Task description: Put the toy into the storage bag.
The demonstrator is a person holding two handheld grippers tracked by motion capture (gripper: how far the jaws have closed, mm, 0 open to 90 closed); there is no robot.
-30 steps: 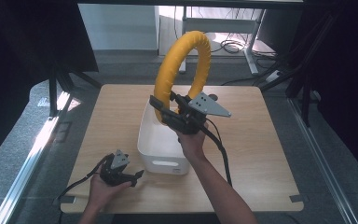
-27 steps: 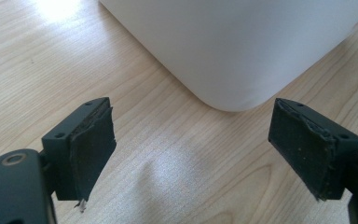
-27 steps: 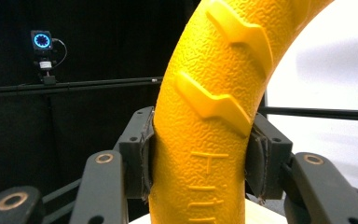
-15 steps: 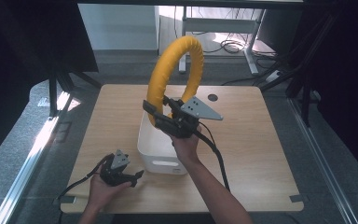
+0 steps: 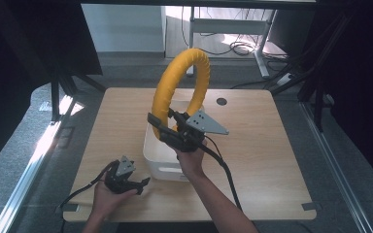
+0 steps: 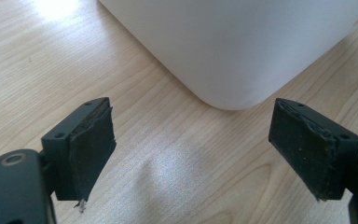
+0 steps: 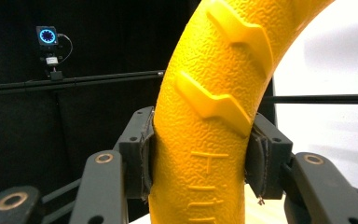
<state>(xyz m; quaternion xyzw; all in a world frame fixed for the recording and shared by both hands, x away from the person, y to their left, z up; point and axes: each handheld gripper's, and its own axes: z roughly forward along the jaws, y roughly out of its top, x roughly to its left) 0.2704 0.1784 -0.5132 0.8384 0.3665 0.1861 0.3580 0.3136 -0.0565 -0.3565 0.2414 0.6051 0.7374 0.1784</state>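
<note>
Handling notes, yellow ring (image 5: 180, 90). I judge it light for its size: one hand-held gripper carries it upright with no visible sag. The skin is pebbled and looks like rubber or foam; where the pads press, the surface seems to give slightly, so I take it for firm but a little compliant. The texture should resist slipping. I see nothing fragile about it.

Grip point: my right hand-held gripper (image 5: 161, 127) pinches the tube on its lower left arc as the high view shows it, pads (image 7: 145, 156) clamped on opposite flanks. Held this low, the ring stands tall above the jaws and I expect it to want to swing or tip; a hold across the tube like this is the only sensible one, since the loop is far too wide to span.

Position: the ring hangs upright over the white bin (image 5: 165, 155), its bottom at about rim level, not resting inside as far as I can tell.

Appearance: saturated yellow, thick round tube, raised zigzag ribs (image 7: 212, 100) along the outer face, embossed marks below them that I cannot read.

My left hand-held gripper (image 5: 143, 182) rests on the bench (image 5: 272, 145) just beside the bin's near corner, jaws spread, nothing between them.
</note>
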